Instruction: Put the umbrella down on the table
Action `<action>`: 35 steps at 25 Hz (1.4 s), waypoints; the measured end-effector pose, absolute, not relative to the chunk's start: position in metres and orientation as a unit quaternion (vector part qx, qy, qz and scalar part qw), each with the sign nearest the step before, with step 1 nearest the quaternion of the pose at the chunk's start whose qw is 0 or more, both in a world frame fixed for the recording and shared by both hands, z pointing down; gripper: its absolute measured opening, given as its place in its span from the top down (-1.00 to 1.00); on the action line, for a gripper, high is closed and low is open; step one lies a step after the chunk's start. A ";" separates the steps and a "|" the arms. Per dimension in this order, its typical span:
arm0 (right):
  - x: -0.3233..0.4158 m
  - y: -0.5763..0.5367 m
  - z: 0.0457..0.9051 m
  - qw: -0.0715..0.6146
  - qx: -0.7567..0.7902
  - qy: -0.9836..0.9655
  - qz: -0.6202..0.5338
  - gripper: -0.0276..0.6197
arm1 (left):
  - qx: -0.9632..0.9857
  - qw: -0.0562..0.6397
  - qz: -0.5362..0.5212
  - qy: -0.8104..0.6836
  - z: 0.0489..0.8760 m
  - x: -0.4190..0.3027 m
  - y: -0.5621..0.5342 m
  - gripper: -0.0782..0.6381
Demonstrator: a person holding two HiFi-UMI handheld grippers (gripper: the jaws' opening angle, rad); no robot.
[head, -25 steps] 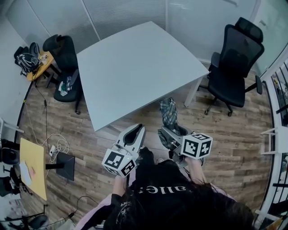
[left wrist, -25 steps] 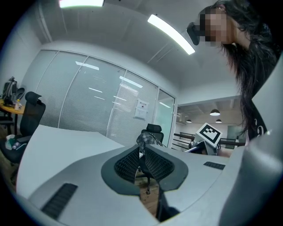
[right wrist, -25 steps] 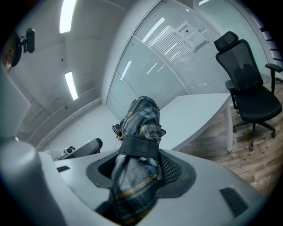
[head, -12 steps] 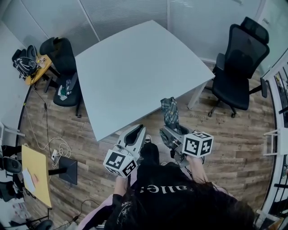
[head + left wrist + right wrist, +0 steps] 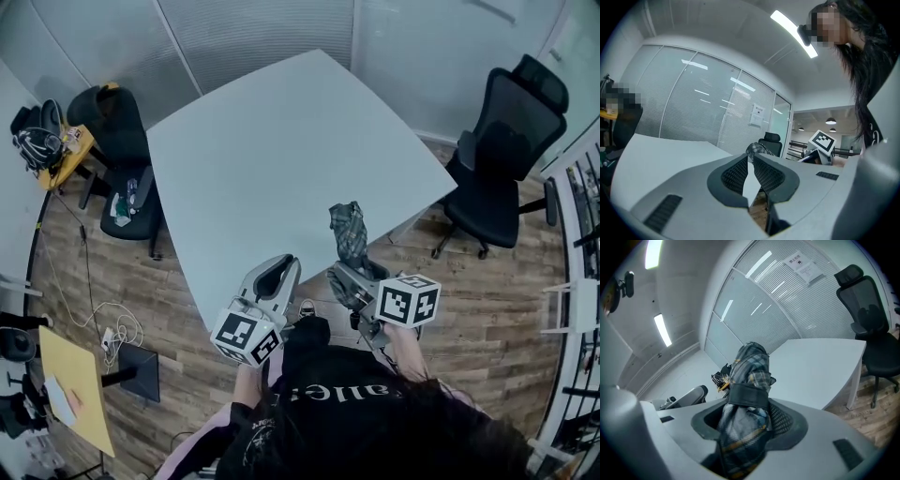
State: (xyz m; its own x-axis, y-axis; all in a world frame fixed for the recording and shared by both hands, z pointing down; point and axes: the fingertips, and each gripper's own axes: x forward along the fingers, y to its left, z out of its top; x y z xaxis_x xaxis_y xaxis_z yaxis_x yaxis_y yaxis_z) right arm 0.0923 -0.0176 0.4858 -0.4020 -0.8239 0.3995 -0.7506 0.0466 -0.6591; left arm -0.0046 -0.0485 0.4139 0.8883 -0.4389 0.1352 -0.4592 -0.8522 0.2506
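The right tool (image 5: 751, 423) is clamped on the folded plaid umbrella (image 5: 748, 373). Its jaws stand fairly wide around the bundled fabric, below the dark strap. From the jaws the umbrella (image 5: 349, 230) sticks out toward 12 o'clock, off the table (image 5: 281, 141), its tip over the near edge in the head view. The right tool (image 5: 352, 277) tilts slightly downward. At its 9 o'clock, the left tool (image 5: 277, 272) points nearly level at the same edge; its (image 5: 751, 161) jaw tips meet with nothing between them. An office chair (image 5: 506, 159) stands at 2 o'clock.
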 end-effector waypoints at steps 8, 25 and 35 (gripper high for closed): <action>0.082 -0.084 0.492 0.032 -0.545 0.720 -0.429 0.21 | 0.962 0.142 0.035 -0.232 0.419 -0.013 -0.118 0.67; 0.088 -0.168 0.499 0.005 -0.565 0.708 -0.424 0.21 | 0.961 0.166 0.030 -0.220 0.436 -0.019 -0.197 0.67; 0.126 -0.205 0.506 -0.056 -0.546 0.733 -0.402 0.21 | 0.947 0.188 0.025 -0.261 0.448 -0.001 -0.213 0.67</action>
